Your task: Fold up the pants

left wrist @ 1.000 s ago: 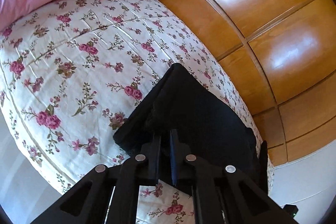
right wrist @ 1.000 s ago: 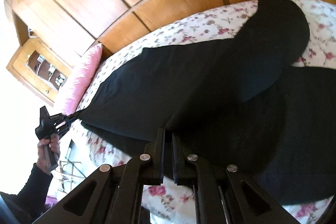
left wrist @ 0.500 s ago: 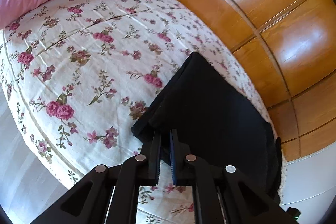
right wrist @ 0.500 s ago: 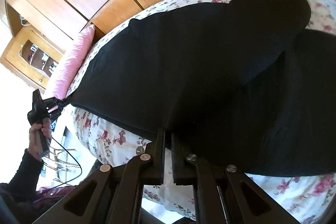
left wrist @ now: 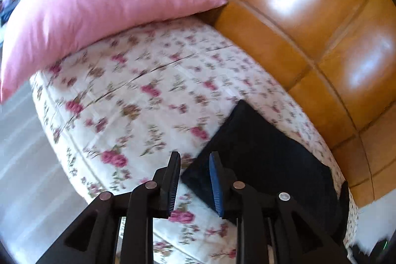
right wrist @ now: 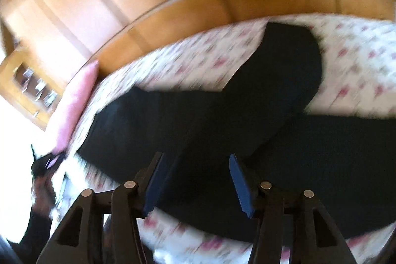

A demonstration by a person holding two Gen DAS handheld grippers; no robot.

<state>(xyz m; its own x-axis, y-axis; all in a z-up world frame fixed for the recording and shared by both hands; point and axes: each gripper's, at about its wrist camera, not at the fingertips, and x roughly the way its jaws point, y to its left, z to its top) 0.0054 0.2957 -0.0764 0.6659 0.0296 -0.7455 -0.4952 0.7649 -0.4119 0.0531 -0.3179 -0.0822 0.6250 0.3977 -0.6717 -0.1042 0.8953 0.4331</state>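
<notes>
With both the left gripper (left wrist: 194, 181) and right gripper (right wrist: 195, 181) opening and empty, the black pants (right wrist: 222, 140) just ahead could be dragged askew if snagged.

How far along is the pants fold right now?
Done: the black pants lie on the floral bedspread with one leg apparently laid over the other; motion blur hides detail. In hand: nothing. The left claw and right claw are both opening, pads clear of the cloth. Left: the pants run long across the bed toward the pink pillow, so the lengthwise folds likely remain.
</notes>
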